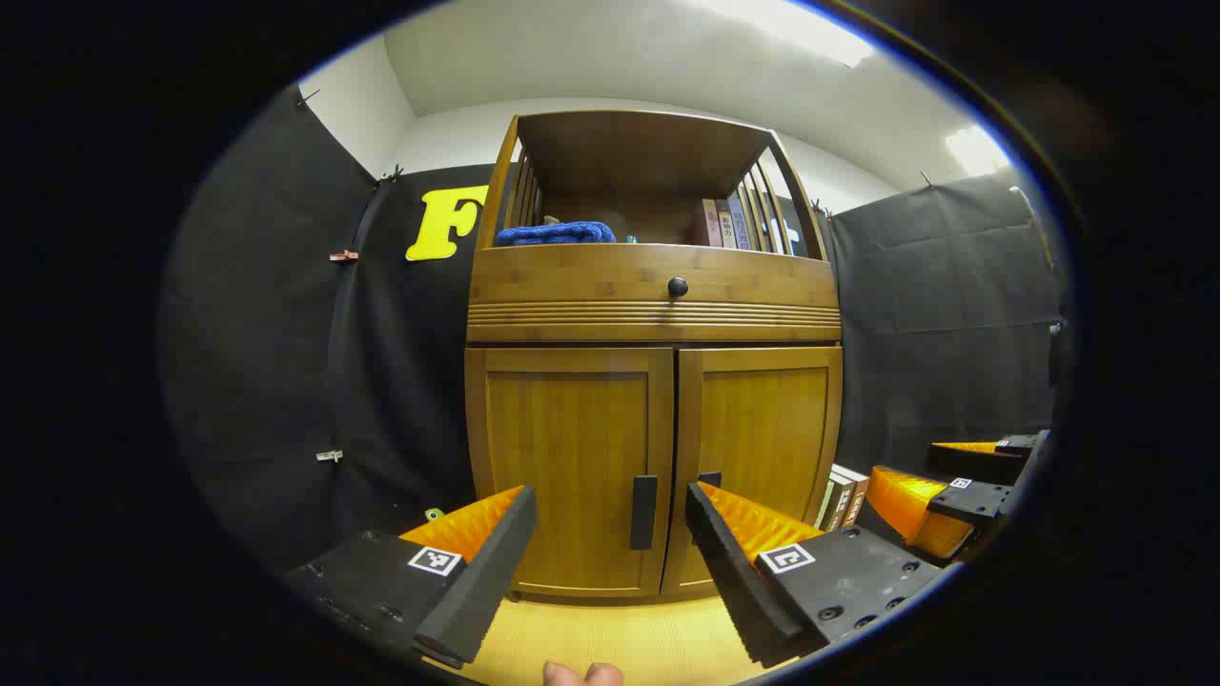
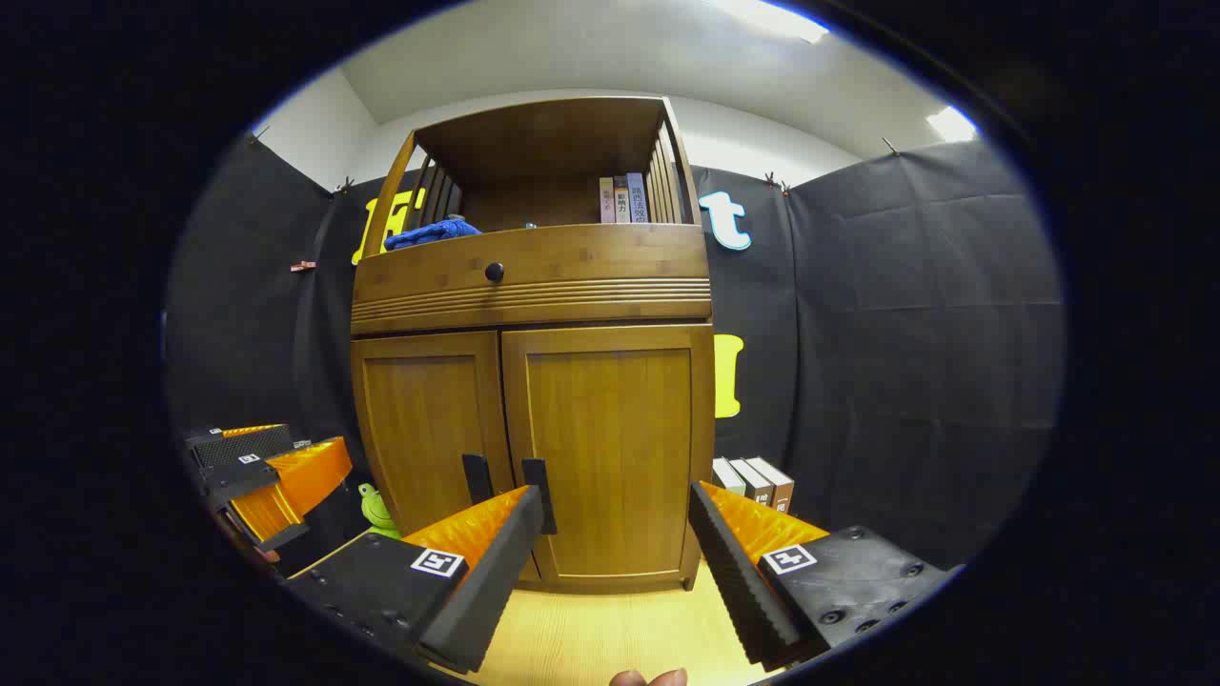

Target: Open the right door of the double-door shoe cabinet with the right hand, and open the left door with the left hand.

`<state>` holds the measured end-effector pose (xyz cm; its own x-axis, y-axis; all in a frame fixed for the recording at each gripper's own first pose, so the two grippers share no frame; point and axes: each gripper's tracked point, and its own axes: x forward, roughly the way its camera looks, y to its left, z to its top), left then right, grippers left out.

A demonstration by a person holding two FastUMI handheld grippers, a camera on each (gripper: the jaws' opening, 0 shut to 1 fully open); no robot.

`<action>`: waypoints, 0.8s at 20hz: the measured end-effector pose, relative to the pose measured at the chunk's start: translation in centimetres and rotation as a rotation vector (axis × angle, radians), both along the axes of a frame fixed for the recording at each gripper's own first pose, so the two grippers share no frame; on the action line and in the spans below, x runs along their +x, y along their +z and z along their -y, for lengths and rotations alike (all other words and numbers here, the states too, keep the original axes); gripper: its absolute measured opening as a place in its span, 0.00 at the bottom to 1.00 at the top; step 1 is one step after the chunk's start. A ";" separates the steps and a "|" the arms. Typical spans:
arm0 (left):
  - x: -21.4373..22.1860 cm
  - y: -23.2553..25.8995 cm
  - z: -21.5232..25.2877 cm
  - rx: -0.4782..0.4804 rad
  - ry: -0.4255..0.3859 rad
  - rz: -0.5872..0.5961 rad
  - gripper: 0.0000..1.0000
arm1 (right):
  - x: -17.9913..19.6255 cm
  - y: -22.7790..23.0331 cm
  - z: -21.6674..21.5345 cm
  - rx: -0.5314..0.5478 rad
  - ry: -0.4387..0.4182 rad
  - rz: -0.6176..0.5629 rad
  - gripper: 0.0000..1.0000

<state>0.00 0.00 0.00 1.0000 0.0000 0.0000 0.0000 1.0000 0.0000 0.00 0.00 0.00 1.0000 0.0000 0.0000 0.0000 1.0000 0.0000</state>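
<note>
A wooden shoe cabinet (image 1: 654, 314) stands ahead with both lower doors closed. The left door (image 1: 566, 467) carries a dark vertical handle (image 1: 643, 512) by the centre seam; the right door (image 1: 762, 438) has its own handle (image 1: 710, 478), partly hidden. My left gripper (image 1: 610, 534) is open, a short way in front of the left door's handle. In the right gripper view the right door (image 2: 610, 448) and its handle (image 2: 538, 494) face me, next to the left door's handle (image 2: 476, 479). My right gripper (image 2: 615, 538) is open, short of the door. The right gripper (image 1: 953, 495) also appears at the left gripper view's right edge.
A drawer with a round black knob (image 1: 678, 286) sits above the doors. The open shelf holds a blue cloth (image 1: 556, 232) and books (image 1: 721, 223). More books (image 2: 753, 481) stand on the floor right of the cabinet, a green toy frog (image 2: 377, 510) left of it. Light wooden floor (image 1: 610, 638).
</note>
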 end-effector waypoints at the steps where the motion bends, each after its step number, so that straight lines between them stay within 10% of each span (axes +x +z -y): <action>1: 0.0 0.1 -0.1 -0.001 -0.001 -0.001 0.98 | 0.0 0.1 -0.1 -0.001 0.001 0.002 1.00; 16: -0.5 0.9 -1.6 0.030 0.010 0.006 0.98 | -0.2 0.1 -1.9 0.019 0.020 0.012 1.00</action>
